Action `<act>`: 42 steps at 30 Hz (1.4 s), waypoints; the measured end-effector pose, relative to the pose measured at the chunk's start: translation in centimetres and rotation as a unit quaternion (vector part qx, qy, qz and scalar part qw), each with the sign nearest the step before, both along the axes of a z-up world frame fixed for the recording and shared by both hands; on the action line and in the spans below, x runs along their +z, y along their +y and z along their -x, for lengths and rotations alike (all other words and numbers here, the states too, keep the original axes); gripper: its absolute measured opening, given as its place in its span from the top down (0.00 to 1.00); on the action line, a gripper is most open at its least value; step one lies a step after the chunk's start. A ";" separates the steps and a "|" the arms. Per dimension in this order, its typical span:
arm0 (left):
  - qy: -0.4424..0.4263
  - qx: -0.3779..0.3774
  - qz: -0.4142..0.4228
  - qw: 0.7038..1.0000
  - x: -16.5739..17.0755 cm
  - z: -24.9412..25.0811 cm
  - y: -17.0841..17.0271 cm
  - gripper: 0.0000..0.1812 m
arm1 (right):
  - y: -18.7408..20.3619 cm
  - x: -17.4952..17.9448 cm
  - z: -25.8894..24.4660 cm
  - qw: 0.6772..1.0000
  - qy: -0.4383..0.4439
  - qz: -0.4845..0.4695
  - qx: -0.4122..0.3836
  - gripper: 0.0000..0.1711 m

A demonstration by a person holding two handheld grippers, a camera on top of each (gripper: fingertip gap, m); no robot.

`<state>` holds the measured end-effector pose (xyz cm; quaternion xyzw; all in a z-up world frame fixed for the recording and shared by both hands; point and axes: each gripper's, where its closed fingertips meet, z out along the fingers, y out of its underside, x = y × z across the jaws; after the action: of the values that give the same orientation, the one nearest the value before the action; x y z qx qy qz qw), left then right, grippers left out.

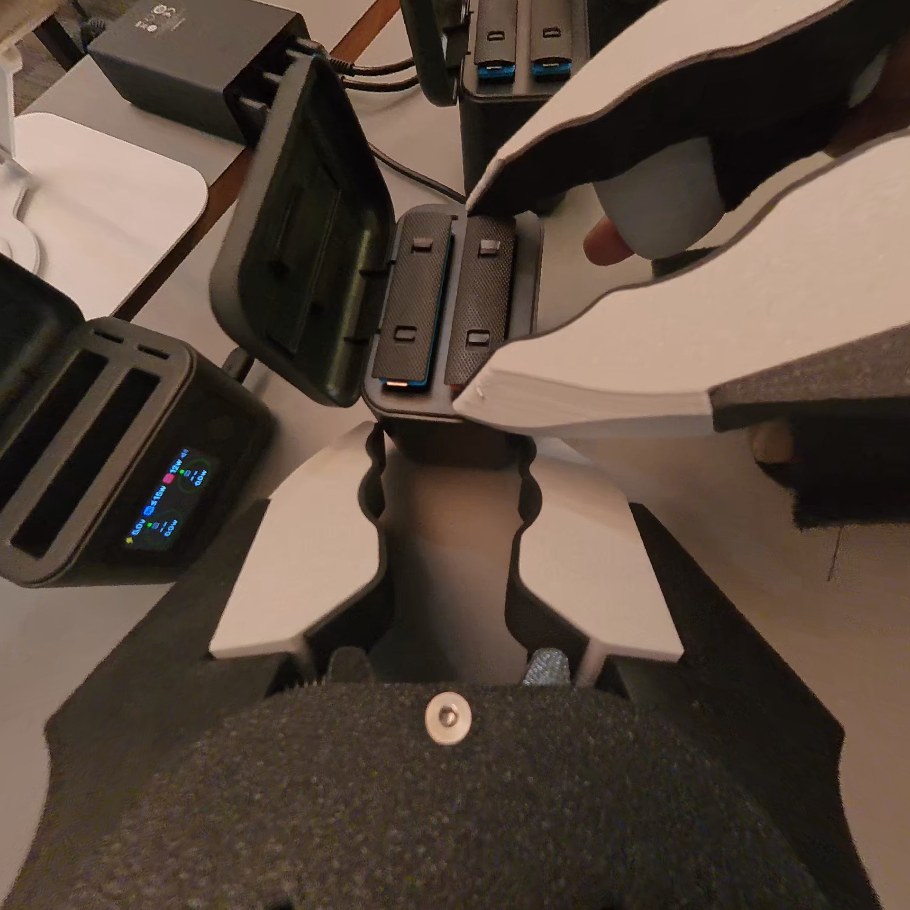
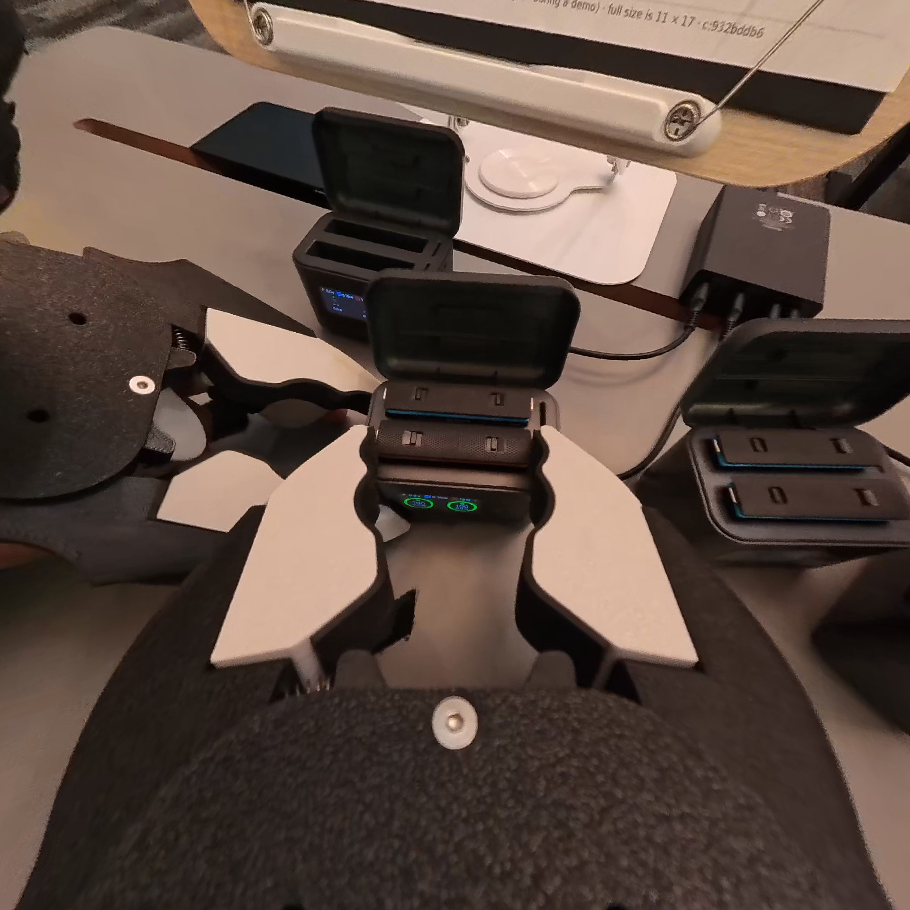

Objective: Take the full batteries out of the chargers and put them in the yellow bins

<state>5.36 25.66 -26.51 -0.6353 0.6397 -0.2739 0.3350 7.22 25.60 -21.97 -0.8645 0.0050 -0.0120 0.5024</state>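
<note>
An open black charger (image 1: 418, 408) stands mid-table with its lid (image 1: 305, 236) up and two black batteries in its slots. My left gripper (image 1: 450, 448) is shut on the charger's body from the side. In the right wrist view the charger's screen (image 2: 443, 502) faces me and shows two green rings. My right gripper (image 2: 453, 436) is shut on the near battery (image 2: 453, 443), one finger at each end. This battery sits a little higher than the rear battery (image 2: 458, 399), which shows a blue edge. In the left wrist view the right gripper (image 1: 463, 305) spans the right-hand battery (image 1: 480, 295). No yellow bin is in view.
An empty open charger (image 1: 98, 443) with a lit screen stands just to the left. Another open charger (image 2: 797, 482) with two batteries stands to the right. A black power adapter (image 2: 768, 246) with cables and a white stand base (image 2: 541, 197) lie behind. A board (image 2: 492, 74) hangs overhead. About 5 cm separates my left fingertips from my right. Between my right fingertips and the black power adapter (image 2: 768, 246) there is roughly 20 cm. Seen from the left wrist view (image 1: 204, 30) as well.
</note>
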 end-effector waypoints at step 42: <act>-0.014 0.003 0.000 1.000 0.4 0.0 0.4 0.71 | -22.0 2.5 -33.6 0.941 -0.035 -0.049 -0.333 0.65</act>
<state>5.40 26.05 -26.16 -0.6334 0.6329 -0.2816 0.3448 40.81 3.61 -19.46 -0.7867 0.2760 -0.2083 0.5114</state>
